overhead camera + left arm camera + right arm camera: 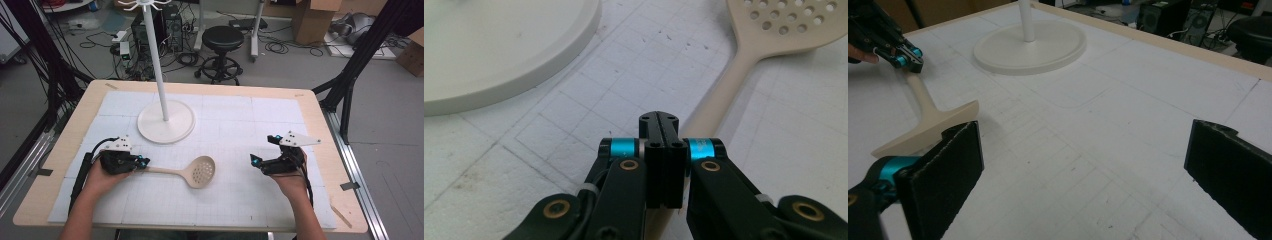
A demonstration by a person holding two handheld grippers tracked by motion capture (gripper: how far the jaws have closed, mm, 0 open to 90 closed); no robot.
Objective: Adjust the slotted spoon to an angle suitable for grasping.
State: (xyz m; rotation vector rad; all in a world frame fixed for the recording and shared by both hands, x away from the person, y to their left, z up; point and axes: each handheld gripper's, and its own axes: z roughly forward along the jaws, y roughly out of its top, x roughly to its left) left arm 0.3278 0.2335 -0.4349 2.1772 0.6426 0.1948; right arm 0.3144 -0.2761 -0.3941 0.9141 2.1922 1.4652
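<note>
Slotted spoon handle under closed left gripper; right gripper agape

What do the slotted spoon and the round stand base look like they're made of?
Slotted spoon: likely matte beige plastic, evenly coloured, with cleanly moulded holes. Stand base: smooth off-white disc with a rounded rim, faint sheen; painted metal or plastic, hard to tell.

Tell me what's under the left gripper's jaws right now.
The left gripper is shut, its jaws pressed together over the handle of the slotted spoon, which runs out to the perforated bowl on the white mat. The handle's end is hidden beneath the gripper.
</note>
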